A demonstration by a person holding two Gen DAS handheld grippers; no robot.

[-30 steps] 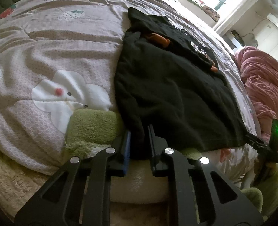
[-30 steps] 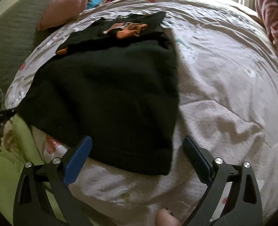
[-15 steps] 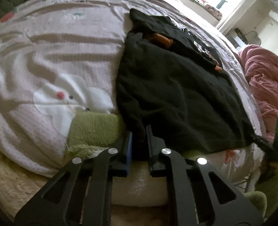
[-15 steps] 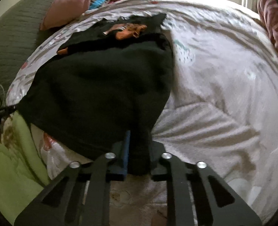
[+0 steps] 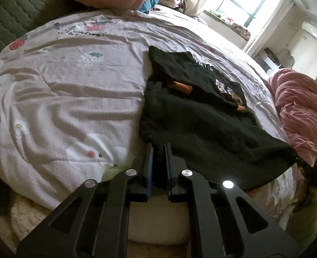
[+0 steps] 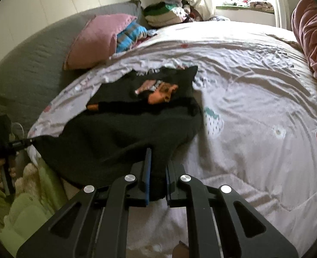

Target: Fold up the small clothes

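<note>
A small black garment [image 5: 201,120] with an orange print lies on the bed. My left gripper [image 5: 158,150] is shut on its near left hem corner. My right gripper [image 6: 157,157] is shut on the other near hem corner of the black garment [image 6: 124,133]. Both corners are lifted off the quilt, so the near hem hangs stretched between the grippers. The far part with the orange print [image 6: 160,94] still rests on the quilt. The right gripper shows at the right edge of the left wrist view [image 5: 298,161], and the left gripper shows at the left edge of the right wrist view [image 6: 29,140].
The bed has a pale quilt [image 5: 72,90] with strawberry prints. A pink pillow [image 6: 96,40] and piled clothes [image 6: 167,14] lie at the head. A pink blanket [image 5: 300,107] is bunched at the side. Green plush fabric [image 6: 25,206] sits by the near edge.
The right gripper went from open around the hem to shut on it. Both grippers then rose, lifting the near hem off the quilt; more of the bed head shows now.
</note>
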